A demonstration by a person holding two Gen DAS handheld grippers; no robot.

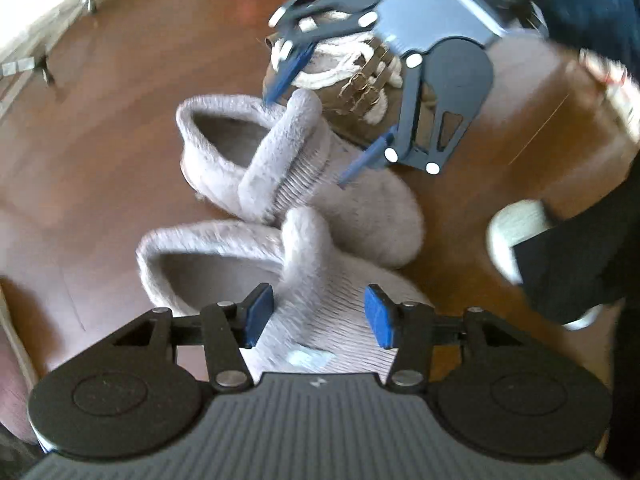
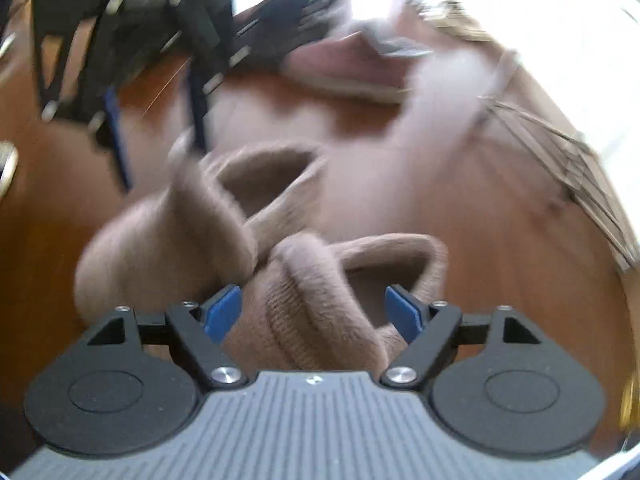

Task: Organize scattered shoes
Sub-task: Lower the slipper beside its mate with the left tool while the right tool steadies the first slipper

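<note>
Floor: two grey slippers side by side. My left gripper [image 1: 318,316] spread, empty, directly above near slipper [image 1: 248,276] — long axis runs left-right. Right gripper [image 2: 314,312] spread, empty, over far slipper [image 1: 296,172].

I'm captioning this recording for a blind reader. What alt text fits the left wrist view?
Two fluffy grey slippers lie side by side on a wooden floor, the nearer one under the open left claw. Beyond them the open right claw hangs over the farther slipper, in front of a brown lace-up shoe.
</note>
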